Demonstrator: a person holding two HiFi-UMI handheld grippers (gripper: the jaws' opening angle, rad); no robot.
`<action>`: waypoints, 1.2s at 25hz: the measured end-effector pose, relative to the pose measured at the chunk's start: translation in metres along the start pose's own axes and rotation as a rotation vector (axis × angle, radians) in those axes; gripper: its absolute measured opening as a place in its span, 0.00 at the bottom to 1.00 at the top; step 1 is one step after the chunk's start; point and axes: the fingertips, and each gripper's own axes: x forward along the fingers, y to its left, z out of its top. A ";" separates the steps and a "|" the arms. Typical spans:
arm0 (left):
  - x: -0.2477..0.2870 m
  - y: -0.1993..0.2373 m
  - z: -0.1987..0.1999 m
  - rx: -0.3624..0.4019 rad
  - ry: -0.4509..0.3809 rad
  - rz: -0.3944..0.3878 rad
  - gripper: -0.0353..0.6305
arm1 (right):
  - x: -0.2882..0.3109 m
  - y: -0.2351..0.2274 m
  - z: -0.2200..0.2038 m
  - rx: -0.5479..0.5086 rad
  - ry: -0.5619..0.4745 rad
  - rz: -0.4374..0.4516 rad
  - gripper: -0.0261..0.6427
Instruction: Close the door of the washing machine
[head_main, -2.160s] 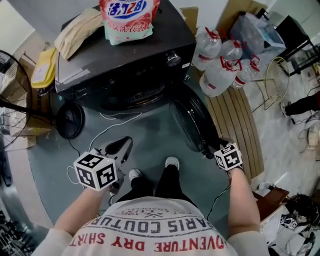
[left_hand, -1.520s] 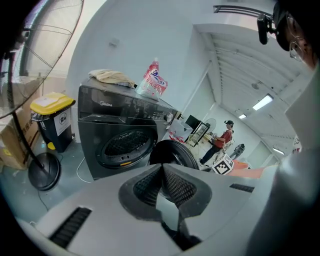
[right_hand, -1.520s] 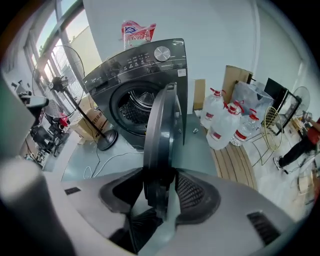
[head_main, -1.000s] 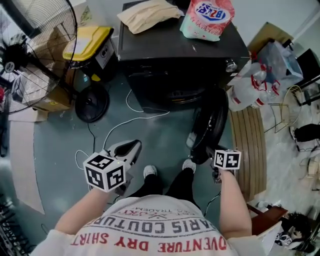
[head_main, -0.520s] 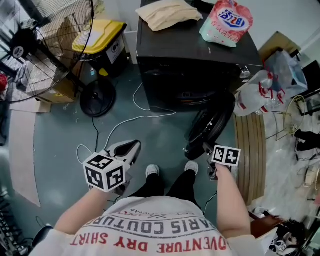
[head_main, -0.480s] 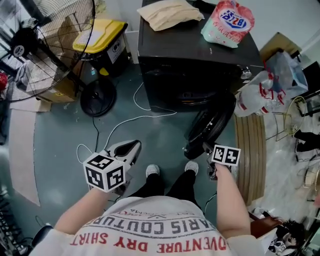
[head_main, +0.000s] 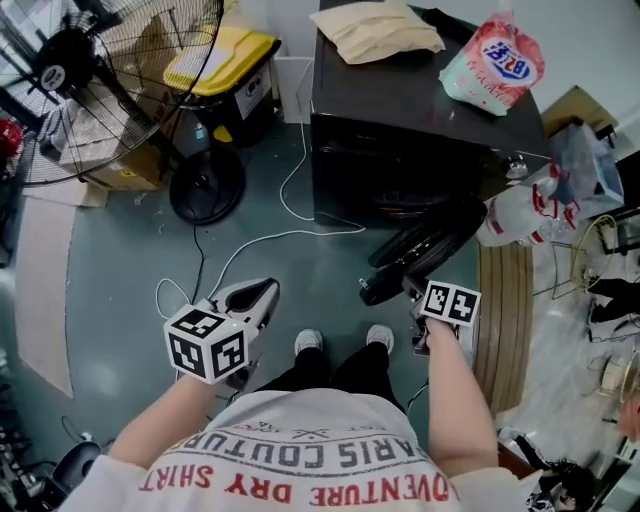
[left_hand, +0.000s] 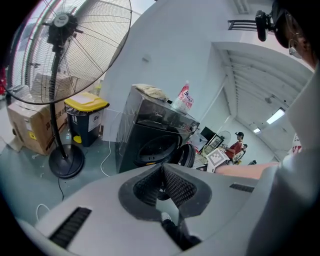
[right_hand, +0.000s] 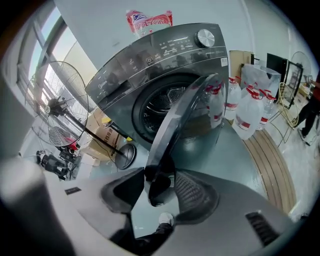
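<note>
Right tongs clamped on rim of half-open washing machine door; washing machine just beyond. Left tongs together, empty.

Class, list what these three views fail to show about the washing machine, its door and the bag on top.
Head view: drum interior of the washing machine, hidden beneath its own top.
Right gripper view: the hinge, covered by the door itself.
Left gripper view: the door's lower half, behind the left gripper; the print on the bag, too small.

Teal floor — washing machine, fan, cable
</note>
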 end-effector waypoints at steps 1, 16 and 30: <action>-0.002 0.004 0.000 -0.004 -0.001 0.005 0.10 | 0.003 0.004 0.003 -0.001 0.001 0.001 0.33; 0.010 0.024 0.013 -0.048 -0.005 0.056 0.10 | 0.026 0.042 0.034 -0.375 0.049 0.118 0.25; 0.040 0.027 0.036 -0.099 -0.010 0.105 0.10 | 0.042 0.038 0.058 -0.609 0.126 0.134 0.11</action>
